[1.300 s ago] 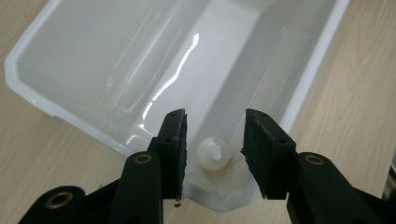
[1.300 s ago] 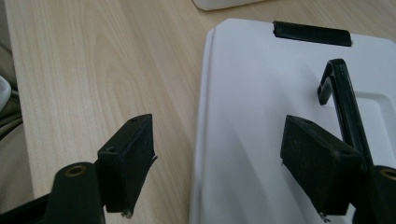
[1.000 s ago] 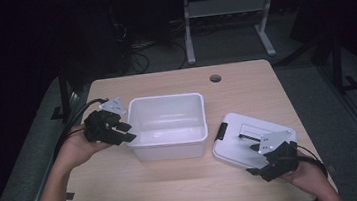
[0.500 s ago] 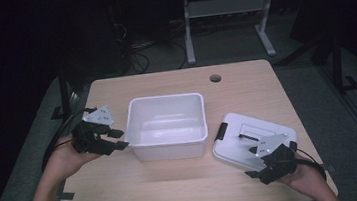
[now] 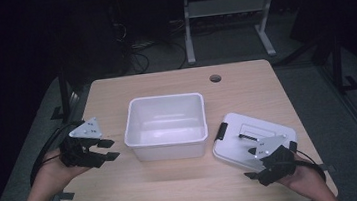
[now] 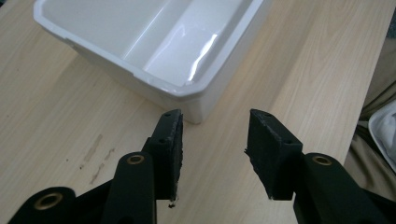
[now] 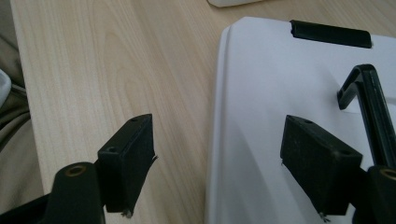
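White plastic bin (image 5: 167, 126) sits mid-desk, now let go; your left gripper (image 5: 102, 150) has backed off it, fingers just opening and empty; your right gripper (image 5: 258, 170) hangs spread, unclenched, astride the lid's (image 5: 251, 140) near edge, likely next.

A light wooden table (image 5: 186, 190) stands on grey floor (image 5: 315, 81) in a dark room, with a metal-framed stand (image 5: 225, 12) behind.

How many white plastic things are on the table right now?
2: an open, empty bin in the middle of the table, and a flat lid with black clips to its right, by the right gripper.
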Motion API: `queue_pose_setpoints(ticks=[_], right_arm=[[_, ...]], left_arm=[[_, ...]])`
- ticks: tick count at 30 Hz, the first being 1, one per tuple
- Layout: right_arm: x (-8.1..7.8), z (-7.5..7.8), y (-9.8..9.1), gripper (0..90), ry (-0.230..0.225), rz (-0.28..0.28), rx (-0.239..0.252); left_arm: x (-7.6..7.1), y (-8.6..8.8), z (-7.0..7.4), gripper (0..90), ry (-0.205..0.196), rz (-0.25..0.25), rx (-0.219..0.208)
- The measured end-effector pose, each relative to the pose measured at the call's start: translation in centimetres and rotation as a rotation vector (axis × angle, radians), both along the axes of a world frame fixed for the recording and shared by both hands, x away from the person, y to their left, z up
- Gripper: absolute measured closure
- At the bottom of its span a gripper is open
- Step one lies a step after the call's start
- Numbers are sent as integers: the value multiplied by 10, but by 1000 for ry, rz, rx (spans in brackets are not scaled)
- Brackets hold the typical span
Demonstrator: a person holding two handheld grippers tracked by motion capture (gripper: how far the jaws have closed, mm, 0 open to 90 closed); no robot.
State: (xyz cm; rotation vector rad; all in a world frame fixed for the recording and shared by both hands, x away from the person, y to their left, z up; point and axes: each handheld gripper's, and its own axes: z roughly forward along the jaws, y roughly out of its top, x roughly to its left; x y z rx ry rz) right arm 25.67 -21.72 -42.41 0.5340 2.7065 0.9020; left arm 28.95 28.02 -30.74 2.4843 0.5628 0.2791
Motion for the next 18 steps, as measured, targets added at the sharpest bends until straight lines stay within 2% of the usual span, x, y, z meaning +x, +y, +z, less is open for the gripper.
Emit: queue_pose_setpoints(ticks=[5, 9, 11, 13, 18], right_arm=[[0, -1, 1, 253, -1, 2, -9], [-1, -1, 2, 253, 7, -2, -6], [-2, -1, 1, 253, 5, -3, -6], [-2, 0, 1, 253, 8, -4, -2], [-4, 3, 2, 253, 6, -6, -2]], left_arm=[[-5, 5, -7, 535, 0, 6, 12], [-10, 11, -16, 524, 5, 21, 4], [-12, 13, -20, 523, -9, 28, -1], [-16, 15, -25, 519, -8, 31, -16], [-20, 17, -37, 509, 0, 39, -23]])
